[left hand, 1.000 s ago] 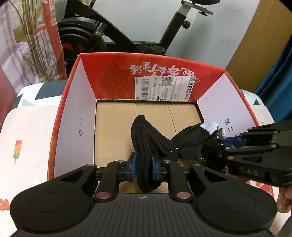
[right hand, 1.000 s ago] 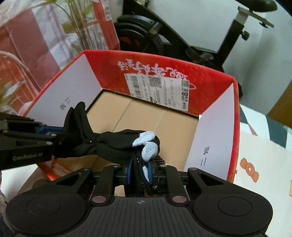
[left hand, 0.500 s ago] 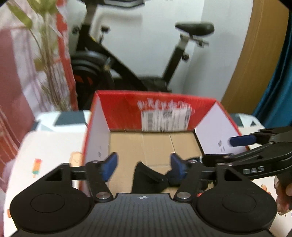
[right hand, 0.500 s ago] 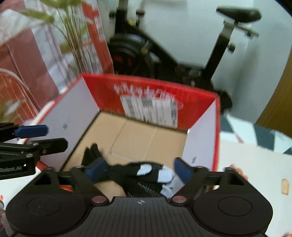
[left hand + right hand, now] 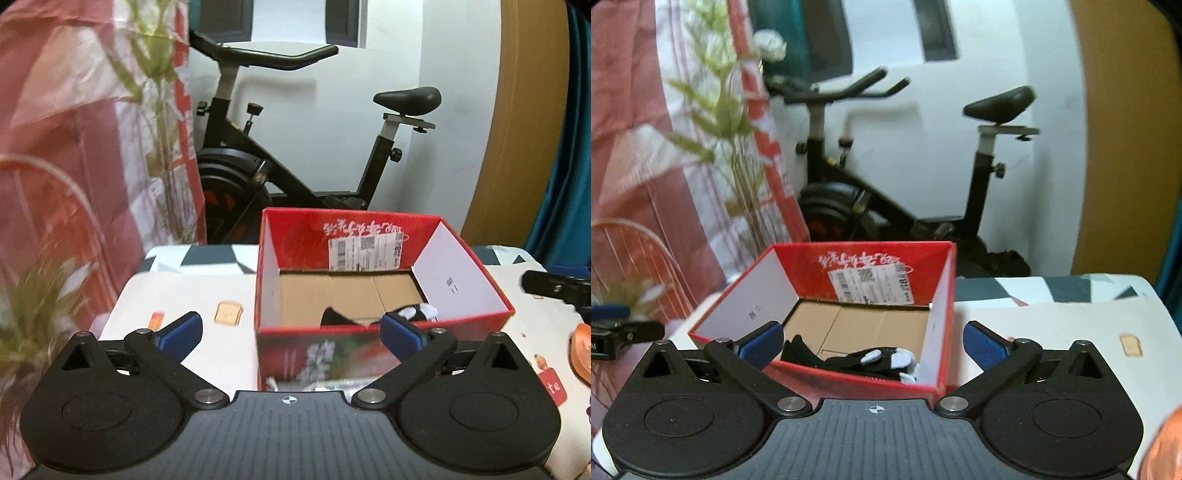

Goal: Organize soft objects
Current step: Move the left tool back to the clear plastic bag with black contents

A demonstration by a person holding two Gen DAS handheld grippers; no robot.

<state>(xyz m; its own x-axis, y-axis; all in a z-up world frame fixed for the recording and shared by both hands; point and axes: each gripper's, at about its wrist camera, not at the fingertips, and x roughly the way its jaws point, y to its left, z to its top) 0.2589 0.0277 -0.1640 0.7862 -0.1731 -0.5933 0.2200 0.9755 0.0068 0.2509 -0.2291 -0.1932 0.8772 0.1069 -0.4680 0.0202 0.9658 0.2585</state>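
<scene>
A pair of black gloves with white fingertips [image 5: 340, 316] [image 5: 849, 360] lies on the cardboard floor of the red box [image 5: 458, 284] [image 5: 750, 310], near its front wall. My left gripper [image 5: 291, 332] hangs in front of and above the box. Its jaws are opening wide and nothing is between them. My right gripper [image 5: 873, 343] is also back from the box, its jaws opening, nothing between them. Each gripper shows at the edge of the other's view: the right gripper [image 5: 557, 286] and the left gripper [image 5: 620, 328].
The box stands on a table with a patterned white cloth [image 5: 192, 295]. An exercise bike [image 5: 288, 173] stands behind it against the wall. A leafy plant [image 5: 731, 122] and a red-and-white curtain fill the left side. An orange object [image 5: 581, 354] lies at the right.
Both grippers were shut on the black gloves inside the box. They have let go, opened wide and drawn back and upward; the gloves now lie in the box.
</scene>
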